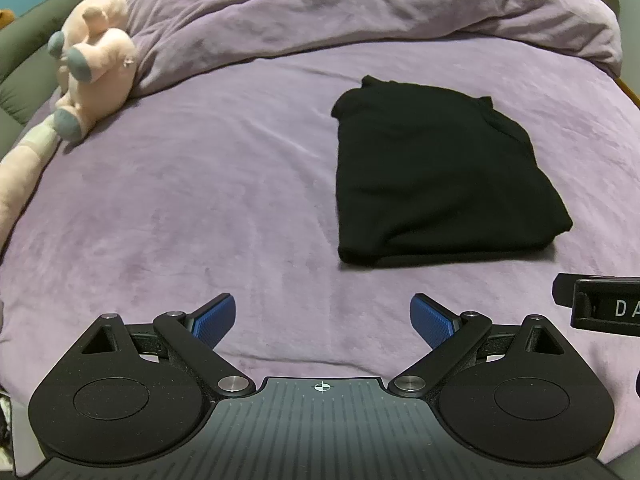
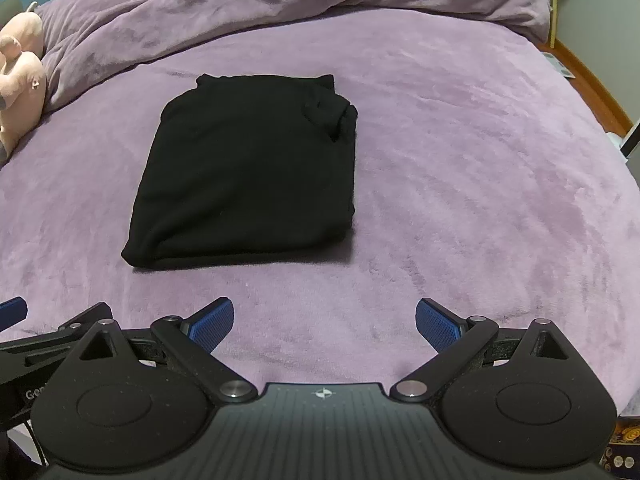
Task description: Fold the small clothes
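A black garment (image 1: 436, 176) lies folded into a neat rectangle on the purple bed; the right wrist view shows it (image 2: 248, 176) ahead and a little left. My left gripper (image 1: 322, 322) is open, its blue pads spread wide over bare blanket, near and left of the garment. My right gripper (image 2: 324, 324) is open too, nothing between its fingers, a short way in front of the garment's near edge. The right gripper's body (image 1: 600, 306) shows at the right edge of the left wrist view. Part of the left gripper (image 2: 36, 332) shows at the lower left of the right wrist view.
A pink plush toy (image 1: 92, 64) lies at the far left of the bed; the right wrist view catches it (image 2: 20, 72) at its left edge. A bunched purple duvet (image 1: 360, 4) runs along the back. The bed's right edge drops to a wooden floor (image 2: 592, 84).
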`<move>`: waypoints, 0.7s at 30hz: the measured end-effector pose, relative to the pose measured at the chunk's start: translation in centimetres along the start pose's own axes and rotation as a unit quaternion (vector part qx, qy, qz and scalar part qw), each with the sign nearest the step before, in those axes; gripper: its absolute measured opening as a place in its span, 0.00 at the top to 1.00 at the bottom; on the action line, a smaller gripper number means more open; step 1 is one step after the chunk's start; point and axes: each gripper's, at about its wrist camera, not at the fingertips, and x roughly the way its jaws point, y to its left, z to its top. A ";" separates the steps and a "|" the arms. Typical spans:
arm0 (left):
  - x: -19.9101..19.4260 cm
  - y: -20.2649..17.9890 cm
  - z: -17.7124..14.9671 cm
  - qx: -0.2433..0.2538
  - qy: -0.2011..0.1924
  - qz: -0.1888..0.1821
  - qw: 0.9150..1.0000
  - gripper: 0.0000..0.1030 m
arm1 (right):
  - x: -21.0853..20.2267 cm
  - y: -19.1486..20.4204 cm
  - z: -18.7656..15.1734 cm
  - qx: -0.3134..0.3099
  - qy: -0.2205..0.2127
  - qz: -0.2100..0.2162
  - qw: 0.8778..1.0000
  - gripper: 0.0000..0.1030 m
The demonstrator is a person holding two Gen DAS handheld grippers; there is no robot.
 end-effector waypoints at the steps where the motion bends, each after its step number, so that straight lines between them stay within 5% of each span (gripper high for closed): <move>1: 0.0 0.0 0.0 0.001 0.000 -0.001 1.000 0.05 | 0.0 -0.1 0.0 0.002 0.000 0.001 1.000 0.05; 21: 0.1 0.1 0.0 0.002 -0.001 -0.002 1.000 0.05 | -0.2 -0.3 0.0 0.007 -0.003 0.001 1.000 0.05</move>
